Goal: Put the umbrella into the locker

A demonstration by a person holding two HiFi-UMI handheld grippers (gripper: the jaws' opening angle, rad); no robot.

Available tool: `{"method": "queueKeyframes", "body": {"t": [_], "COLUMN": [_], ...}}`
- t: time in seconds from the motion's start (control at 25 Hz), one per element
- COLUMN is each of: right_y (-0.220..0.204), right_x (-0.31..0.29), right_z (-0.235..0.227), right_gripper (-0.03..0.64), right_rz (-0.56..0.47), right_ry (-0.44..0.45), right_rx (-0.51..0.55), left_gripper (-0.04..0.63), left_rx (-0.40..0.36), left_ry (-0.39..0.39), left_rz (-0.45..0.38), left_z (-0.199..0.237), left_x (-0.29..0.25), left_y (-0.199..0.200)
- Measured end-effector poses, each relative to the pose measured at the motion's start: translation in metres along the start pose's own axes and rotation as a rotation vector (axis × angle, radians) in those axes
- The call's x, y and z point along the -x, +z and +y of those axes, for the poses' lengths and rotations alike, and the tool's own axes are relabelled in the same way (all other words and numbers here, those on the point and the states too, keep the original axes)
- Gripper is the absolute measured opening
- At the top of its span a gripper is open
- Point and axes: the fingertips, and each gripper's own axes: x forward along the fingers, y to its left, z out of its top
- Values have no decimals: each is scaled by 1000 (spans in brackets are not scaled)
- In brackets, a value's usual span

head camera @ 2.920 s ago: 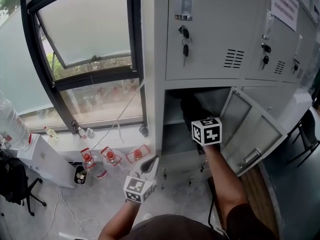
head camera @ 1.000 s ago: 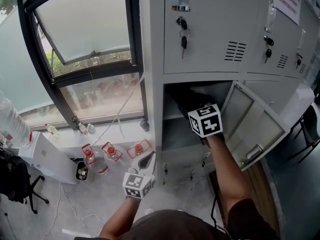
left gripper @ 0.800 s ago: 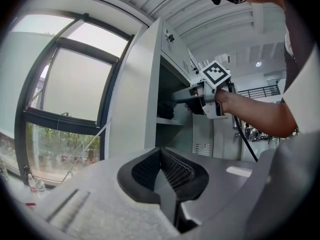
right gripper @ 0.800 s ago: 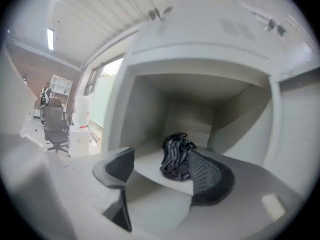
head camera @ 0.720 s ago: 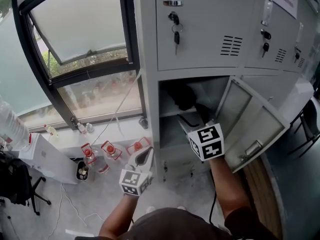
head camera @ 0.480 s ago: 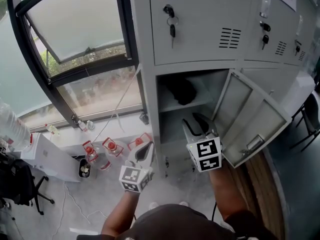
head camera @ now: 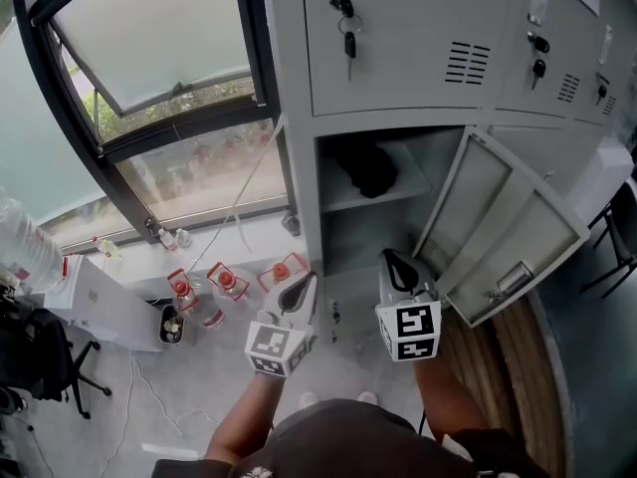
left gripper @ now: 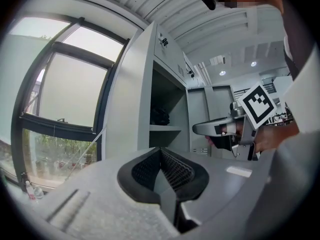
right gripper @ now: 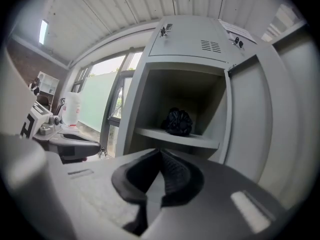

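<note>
Daylight comes through a black-framed window (head camera: 159, 53) at the left, its upper pane tilted open. Below it, a pale grey floor (head camera: 189, 396) holds red-capped bottles (head camera: 223, 281); a white dispenser (head camera: 85, 302) stands far left.

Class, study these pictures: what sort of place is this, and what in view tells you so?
Probably a locker area in an office or workplace: a bank of grey metal lockers with keys hanging in the doors, one open locker with a black umbrella on its shelf, beside a large window.
</note>
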Motion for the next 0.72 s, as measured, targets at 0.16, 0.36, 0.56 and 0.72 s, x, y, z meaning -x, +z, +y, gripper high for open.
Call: {"method": "queueKeyframes", "body": {"t": [0.16,0.36,0.56,0.72], "right_y": [-18,-18,-20,-19], "right_x": [5,8,7,6], "right_z": [16,20,18,17], "right_gripper": [5,5,5,4], "right_rz": [10,-17,-26,-33], "right_ry": [1,-2,-8,-8], "right_rx": [-28,-50,-55,-59], "left_gripper": [5,5,5,5], "left_rx": [-2,-1,10,22], "left_ry": [5,-3,7,16], "left_rz": [9,7,1,-29], "left_z": [-2,-4,1,6], "left_x": [0,-1,-1,-1], "left_y": [-3,-7,-6,4]}}
